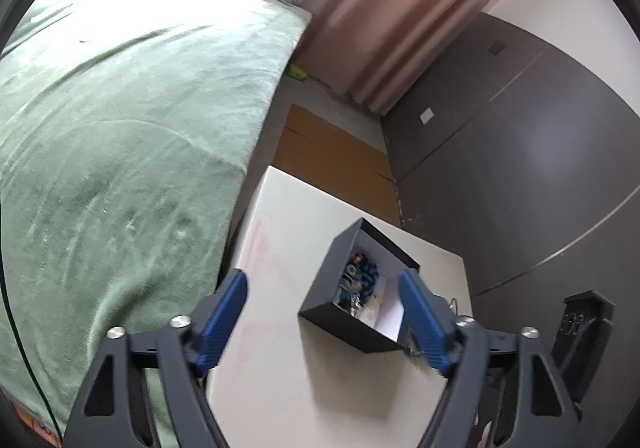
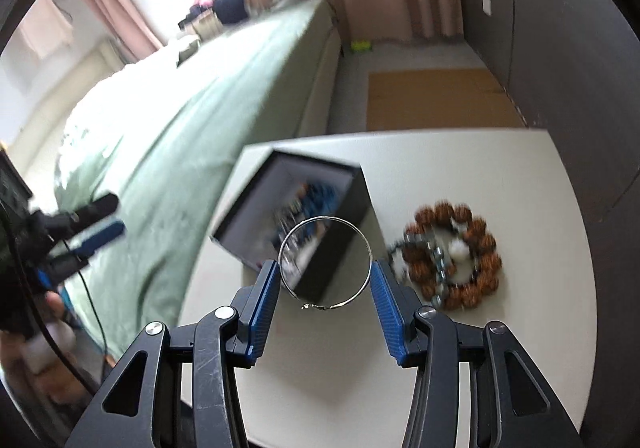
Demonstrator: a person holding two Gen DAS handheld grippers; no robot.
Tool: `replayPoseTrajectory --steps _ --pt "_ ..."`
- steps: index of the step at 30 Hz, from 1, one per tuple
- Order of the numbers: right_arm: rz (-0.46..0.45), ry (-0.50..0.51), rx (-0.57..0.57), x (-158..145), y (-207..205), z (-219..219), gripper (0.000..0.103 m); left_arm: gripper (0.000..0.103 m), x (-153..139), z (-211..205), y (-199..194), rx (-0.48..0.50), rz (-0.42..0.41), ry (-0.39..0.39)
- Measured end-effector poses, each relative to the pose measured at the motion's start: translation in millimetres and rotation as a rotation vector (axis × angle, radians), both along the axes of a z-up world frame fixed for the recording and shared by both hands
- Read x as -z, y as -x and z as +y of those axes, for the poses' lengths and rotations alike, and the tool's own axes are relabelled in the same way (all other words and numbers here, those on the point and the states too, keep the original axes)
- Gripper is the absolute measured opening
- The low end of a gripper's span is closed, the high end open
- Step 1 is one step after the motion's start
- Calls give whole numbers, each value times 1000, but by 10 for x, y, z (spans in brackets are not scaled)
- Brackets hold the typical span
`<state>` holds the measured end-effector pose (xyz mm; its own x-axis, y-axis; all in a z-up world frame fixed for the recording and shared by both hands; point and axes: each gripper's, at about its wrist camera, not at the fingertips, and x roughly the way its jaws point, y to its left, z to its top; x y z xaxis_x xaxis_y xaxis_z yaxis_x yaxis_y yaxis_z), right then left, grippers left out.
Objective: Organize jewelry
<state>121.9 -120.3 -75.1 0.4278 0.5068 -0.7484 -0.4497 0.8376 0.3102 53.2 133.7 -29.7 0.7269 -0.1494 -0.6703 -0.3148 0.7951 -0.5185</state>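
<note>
Silver bangle (image 2: 325,262) sits clamped between the right tool's (image 2: 325,280) pads.

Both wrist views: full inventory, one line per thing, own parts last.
box: 1, black, open, on table, jewelry inside
jewelry: several blue and silver pieces, tangled in box
bangle: 1, silver, thin, between right gripper's pads
bead bracelet: 1, brown, on table right of box
chain: 1, silver, lying inside bead bracelet
table: 1, white
bed cover: 1, green, left of table
curtain: pink, far side
cardboard: 1, brown, flat on floor
wardrobe: dark grey, right
left gripper: open, blue pads, box between
right gripper: shut on bangle
</note>
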Motion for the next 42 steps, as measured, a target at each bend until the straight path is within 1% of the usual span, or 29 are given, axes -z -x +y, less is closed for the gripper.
replayPoseTrajectory --steps 2,4,8,10,11,12,13,14,17,21,26,30,31,34,36,37,39,40,42 --pt "-8 -44 -3 -10 3 69 48 84 9 27 -33 -4 -3 11" --pt "-13 -66 1 -18 -62 129 48 86 19 54 -68 -4 -8 23" --pt "-36 -160 -27 -56 -203 303 49 95 23 101 -124 -20 -19 43" --pt "-36 -169 -32 -47 -280 387 53 96 35 109 -149 -25 -23 51" --pt "-20 -169 -38 -17 -310 410 60 97 35 97 -162 -23 -23 49" --pt "-1 -174 -41 6 -347 411 63 97 39 82 -180 -19 -21 47" --pt "12 -179 -35 26 -360 388 70 97 44 61 -199 -13 -19 44" --pt "17 -181 -21 44 -370 348 74 97 46 31 -220 -4 -18 42" --pt "38 -178 21 96 -394 188 75 97 55 -72 -264 19 -12 33" --pt "63 -190 78 93 -411 -90 76 97 38 -246 -311 53 -6 8" --pt "77 -172 133 45 -372 -351 78 97 24 -579 -384 124 -8 -28" --pt "82 -145 170 14 -357 -532 78 97 16 -837 -414 153 -26 -57" --pt "85 -139 182 13 -362 -581 78 96 16 -911 -429 167 -29 -66" --pt "97 -138 219 13 -370 -753 78 89 43 -1096 -471 209 -26 -77" --pt "105 -145 236 13 -378 -879 78 82 80 -1215 -506 232 -16 -80" --pt "109 -149 247 7 -383 -945 78 80 108 -1282 -533 245 -9 -78" --pt "121 -152 264 19 -389 -1057 78 73 147 -1374 -564 264 0 -71" --pt "126 -151 271 19 -394 -1106 78 72 163 -1426 -582 275 5 -70" --pt "135 -155 286 11 -397 -1189 78 64 201 -1534 -627 293 17 -70"
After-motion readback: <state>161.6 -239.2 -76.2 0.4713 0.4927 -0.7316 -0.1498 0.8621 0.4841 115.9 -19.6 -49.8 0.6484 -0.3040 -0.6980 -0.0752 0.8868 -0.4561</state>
